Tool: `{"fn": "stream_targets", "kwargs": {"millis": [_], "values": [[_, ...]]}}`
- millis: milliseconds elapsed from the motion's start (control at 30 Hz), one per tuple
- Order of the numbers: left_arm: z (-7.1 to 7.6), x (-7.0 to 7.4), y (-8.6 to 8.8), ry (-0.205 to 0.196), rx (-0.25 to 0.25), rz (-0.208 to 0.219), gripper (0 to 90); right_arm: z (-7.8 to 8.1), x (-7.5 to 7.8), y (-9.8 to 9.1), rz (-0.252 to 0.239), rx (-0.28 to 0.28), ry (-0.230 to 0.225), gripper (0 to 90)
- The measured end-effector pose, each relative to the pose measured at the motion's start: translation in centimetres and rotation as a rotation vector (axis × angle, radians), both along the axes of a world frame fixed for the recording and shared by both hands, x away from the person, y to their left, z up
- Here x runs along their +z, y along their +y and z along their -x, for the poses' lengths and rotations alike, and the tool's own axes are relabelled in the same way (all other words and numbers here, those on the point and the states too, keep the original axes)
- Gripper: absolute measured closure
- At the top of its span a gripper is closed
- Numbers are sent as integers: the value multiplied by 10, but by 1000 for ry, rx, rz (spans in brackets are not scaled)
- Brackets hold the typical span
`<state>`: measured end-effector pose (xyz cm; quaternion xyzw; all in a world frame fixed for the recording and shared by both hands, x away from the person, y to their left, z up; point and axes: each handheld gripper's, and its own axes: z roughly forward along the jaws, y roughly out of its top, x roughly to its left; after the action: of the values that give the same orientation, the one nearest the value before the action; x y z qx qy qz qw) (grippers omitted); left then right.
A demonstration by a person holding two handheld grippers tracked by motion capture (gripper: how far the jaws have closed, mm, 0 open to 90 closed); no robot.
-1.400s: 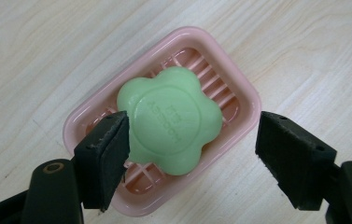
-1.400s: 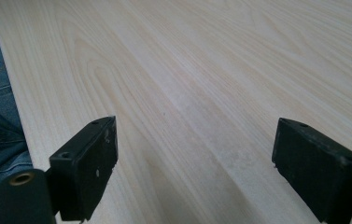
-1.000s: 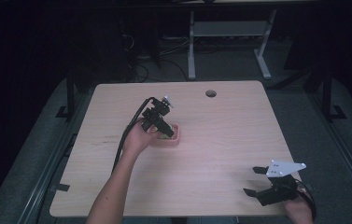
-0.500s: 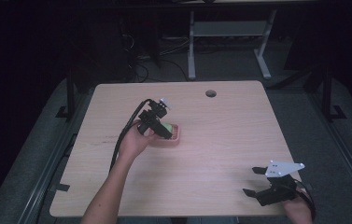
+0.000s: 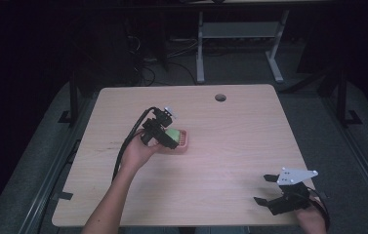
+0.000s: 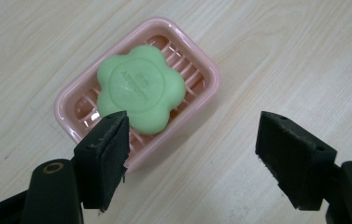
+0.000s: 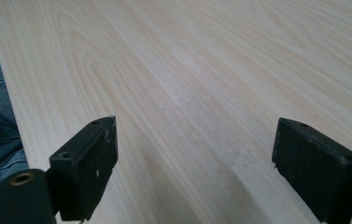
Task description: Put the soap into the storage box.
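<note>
Soap dish (image 6: 206,79) long axis diagonal.

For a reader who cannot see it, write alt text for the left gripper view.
A green flower-shaped soap lies in a pink ribbed soap dish on a pale wooden table. The left gripper hangs above it, its black jaws wide apart and holding nothing.

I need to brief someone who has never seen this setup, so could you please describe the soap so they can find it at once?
Start at the wooden table; left of its centre sits a pink ribbed soap dish. The soap lies in it, below the open left gripper: pale green and flower-shaped, with a stamped round centre.
</note>
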<state>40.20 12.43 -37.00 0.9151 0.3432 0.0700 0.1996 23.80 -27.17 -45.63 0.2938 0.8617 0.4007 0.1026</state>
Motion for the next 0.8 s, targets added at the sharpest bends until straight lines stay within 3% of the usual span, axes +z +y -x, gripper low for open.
{"fn": "stream_targets", "kwargs": {"millis": [800], "values": [[26,-9,25,-30,-2,23,260,-1,-3,1,11,-4,5,138]]}}
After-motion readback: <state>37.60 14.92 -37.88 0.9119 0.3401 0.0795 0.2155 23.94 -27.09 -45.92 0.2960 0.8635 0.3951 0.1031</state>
